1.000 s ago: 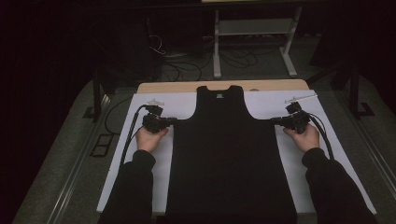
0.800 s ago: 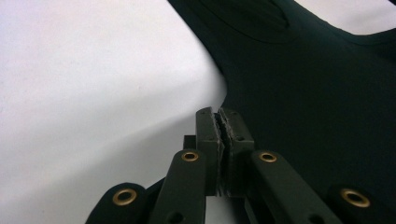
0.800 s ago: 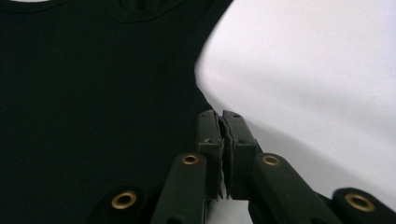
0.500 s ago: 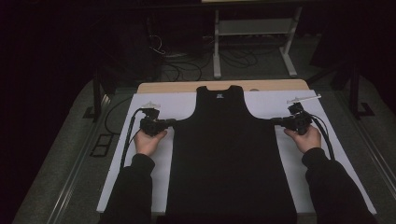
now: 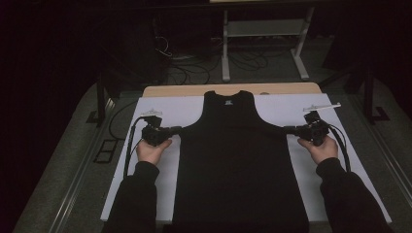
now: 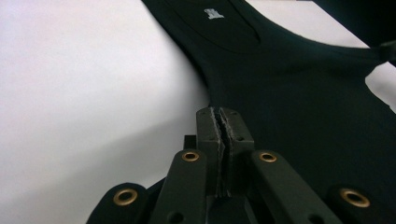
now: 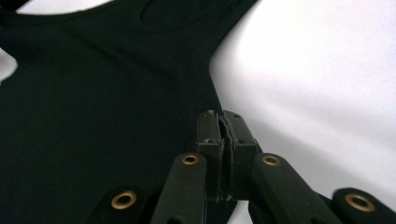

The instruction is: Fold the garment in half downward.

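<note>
The top (image 5: 238,160) clamped in both grippers was matt black cloth, smooth-knit. Beneath the jaws lay a white sheet (image 5: 311,189) — flat, matt. The left gripper (image 6: 223,122) looked matt black plastic, with brass-coloured rivets — the right gripper (image 7: 222,125) likewise.

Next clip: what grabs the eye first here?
A black sleeveless top lies flat down the middle of the white table cover, neckline away from the person. The left gripper and right gripper each pinch its side edge just under an armhole, jaws shut on the fabric, which is drawn out to a point toward each.
</note>
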A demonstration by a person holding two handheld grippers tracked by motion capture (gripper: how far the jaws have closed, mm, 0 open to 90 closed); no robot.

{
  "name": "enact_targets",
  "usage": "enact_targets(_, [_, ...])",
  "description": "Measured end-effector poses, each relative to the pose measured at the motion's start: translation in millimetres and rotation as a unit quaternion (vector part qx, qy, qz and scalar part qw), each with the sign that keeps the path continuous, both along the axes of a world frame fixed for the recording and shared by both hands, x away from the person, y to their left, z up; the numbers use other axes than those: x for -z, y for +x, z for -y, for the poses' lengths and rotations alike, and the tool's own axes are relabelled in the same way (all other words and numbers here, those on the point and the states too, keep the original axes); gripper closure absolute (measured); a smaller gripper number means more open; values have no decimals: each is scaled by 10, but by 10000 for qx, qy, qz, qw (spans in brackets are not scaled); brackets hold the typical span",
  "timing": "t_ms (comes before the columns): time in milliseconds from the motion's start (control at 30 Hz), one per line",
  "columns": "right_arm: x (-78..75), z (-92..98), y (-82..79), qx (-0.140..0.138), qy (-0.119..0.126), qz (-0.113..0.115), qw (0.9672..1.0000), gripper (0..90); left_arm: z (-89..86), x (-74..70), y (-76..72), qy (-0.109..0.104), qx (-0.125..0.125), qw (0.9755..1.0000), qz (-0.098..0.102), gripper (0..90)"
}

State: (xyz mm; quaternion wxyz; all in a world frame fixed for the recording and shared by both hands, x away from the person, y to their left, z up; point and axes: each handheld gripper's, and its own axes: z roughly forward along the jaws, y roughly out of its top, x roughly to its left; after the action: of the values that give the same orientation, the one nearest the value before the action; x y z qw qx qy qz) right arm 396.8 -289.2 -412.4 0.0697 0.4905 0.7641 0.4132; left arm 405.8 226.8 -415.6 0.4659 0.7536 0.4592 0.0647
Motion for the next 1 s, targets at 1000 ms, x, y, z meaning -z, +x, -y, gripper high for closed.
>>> enact_targets(1000, [-26,81,-393,38,103,-61,9999,850,-141,-54,-378,-273,87,9996,-14,864])
